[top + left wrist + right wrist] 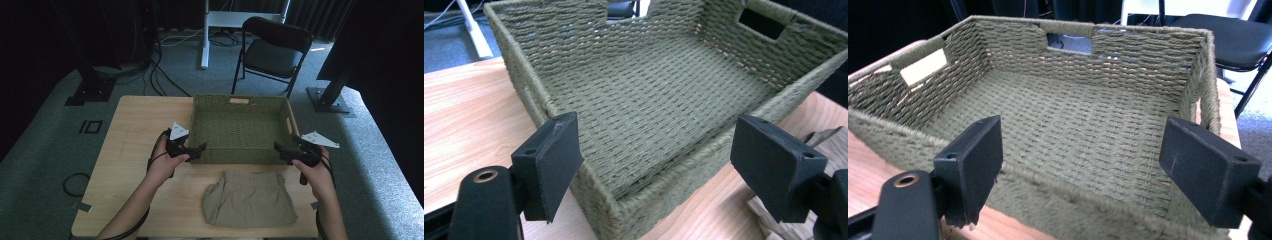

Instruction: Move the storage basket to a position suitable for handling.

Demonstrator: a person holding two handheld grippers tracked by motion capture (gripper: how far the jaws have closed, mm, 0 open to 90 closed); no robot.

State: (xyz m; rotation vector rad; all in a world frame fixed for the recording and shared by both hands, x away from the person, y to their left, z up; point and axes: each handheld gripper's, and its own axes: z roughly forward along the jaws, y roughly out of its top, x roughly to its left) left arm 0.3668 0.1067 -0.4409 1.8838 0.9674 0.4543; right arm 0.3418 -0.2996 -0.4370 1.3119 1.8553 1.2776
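Nearest the person, a folded pair of khaki shorts [250,199] lies flat on the wooden table [130,150], just behind and between the two sets of fingers, touched by neither. The left gripper [198,148] sits in the person's left hand [162,167] with its fingers [555,160] spread wide and nothing pinched; the near left corner of the green woven basket [240,127] stands in the gap between them, its rim running away ahead of the fingertips. The right gripper [279,148], held in the right hand [315,172], likewise has its fingers [973,160] spread apart, pinching nothing, and they straddle the basket's near right corner, the near wall just in front of the pads. Whether any pad touches the weave I cannot tell. Beyond the fingers the basket's floor stretches to its far wall with a cut-out handle. Well past the table, a black folding chair [272,50] stands on the grey carpet [45,150].
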